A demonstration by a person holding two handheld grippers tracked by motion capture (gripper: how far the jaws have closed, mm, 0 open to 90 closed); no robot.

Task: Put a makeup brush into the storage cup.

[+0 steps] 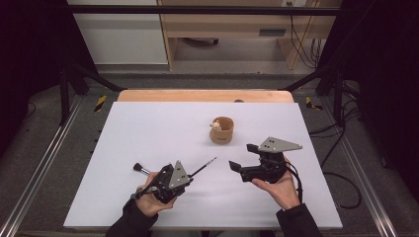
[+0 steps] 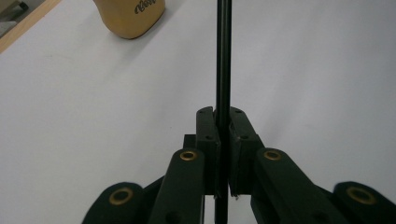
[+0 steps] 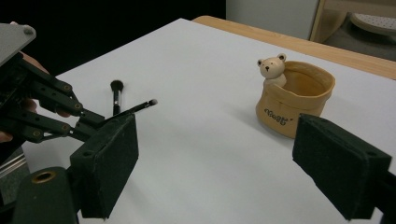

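Left gripper (image 1: 190,174) clamps thin brush (image 1: 205,166), right gripper (image 1: 242,157) wide, empty; next: carry brush to holder (image 1: 221,130) at one o'clock.

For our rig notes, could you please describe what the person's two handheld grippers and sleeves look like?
Both the left gripper and the right gripper are matte black linkage frames with brass-coloured pivot rings, each topped by a grey three-cornered plate. The right one ends in blocky black pads and trails a black cable. The person wears dark sleeves.

Black brush (image 2: 223,56); tan pot (image 1: 222,130) with cream bear (image 3: 273,68); white table (image 1: 163,133).
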